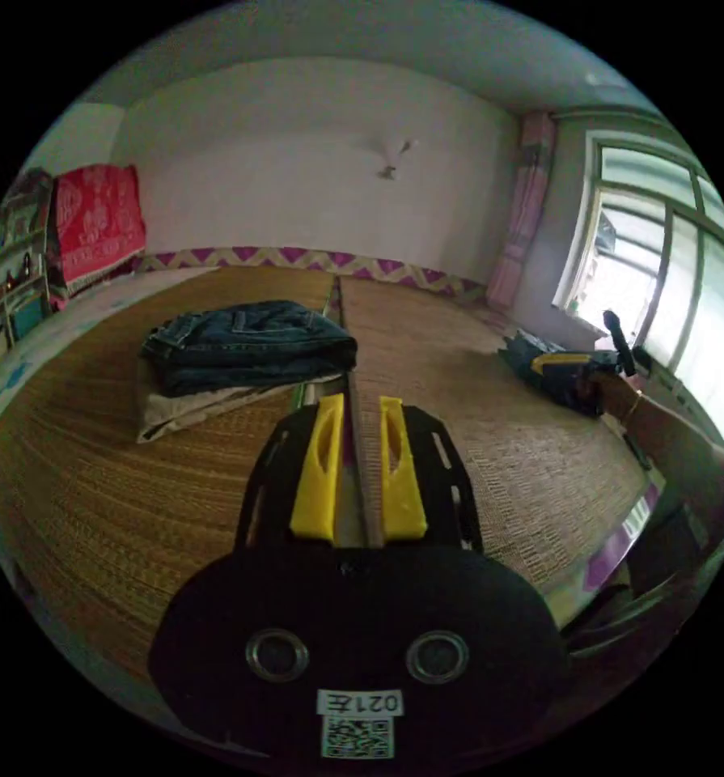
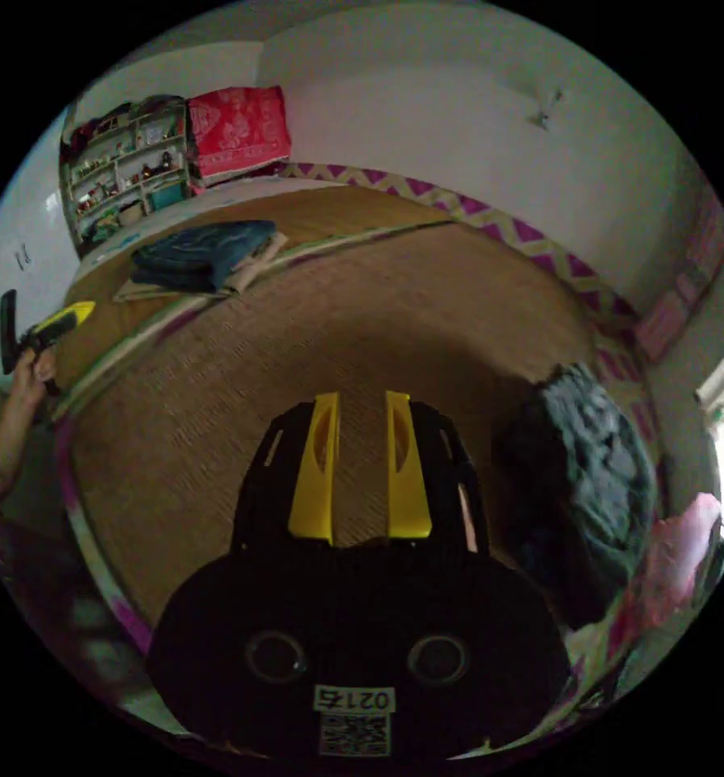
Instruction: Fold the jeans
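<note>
My two grippers (image 1: 357, 437) (image 2: 360, 441) are slightly open and empty; I should grab the dark heap (image 2: 592, 477) by its waistband.

Dark blue folded jeans (image 1: 248, 344) lie on a tan woven mat (image 1: 475, 453); a purple zigzag border (image 1: 297, 259) edges the wall.

bare woven mat (image 2: 378, 324) lies open between folded stack (image 2: 200, 255) and dark heap (image 2: 588, 486).

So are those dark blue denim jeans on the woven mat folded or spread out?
Folded. The dark blue denim jeans lie as a compact layered stack atop a beige folded garment.
</note>
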`<state>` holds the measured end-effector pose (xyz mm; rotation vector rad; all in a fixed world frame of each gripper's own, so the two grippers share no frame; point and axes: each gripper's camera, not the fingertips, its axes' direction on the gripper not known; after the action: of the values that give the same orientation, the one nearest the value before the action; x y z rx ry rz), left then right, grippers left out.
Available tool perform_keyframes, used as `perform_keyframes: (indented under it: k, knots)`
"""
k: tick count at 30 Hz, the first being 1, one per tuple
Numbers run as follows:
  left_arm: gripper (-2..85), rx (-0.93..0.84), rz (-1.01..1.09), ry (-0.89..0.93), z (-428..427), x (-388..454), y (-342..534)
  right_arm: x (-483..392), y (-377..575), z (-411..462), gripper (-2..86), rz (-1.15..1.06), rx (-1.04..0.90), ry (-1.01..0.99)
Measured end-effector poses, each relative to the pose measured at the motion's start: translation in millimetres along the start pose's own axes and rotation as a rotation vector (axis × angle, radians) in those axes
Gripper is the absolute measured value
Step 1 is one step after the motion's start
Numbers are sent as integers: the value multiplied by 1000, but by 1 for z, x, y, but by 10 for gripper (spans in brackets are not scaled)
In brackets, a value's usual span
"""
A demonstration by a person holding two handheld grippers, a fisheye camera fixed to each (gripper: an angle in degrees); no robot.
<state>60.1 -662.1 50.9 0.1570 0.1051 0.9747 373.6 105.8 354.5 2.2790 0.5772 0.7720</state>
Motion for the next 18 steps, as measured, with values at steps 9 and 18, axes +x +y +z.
perform_keyframes:
  k: [9,18]
  knots:
    - [0,-314,-129,143,96,121,56,67,76,-6,133,-78,37,466]
    - [-9,-436,-107,75,139,157,82,46,32,78,132,-295,-101,519]
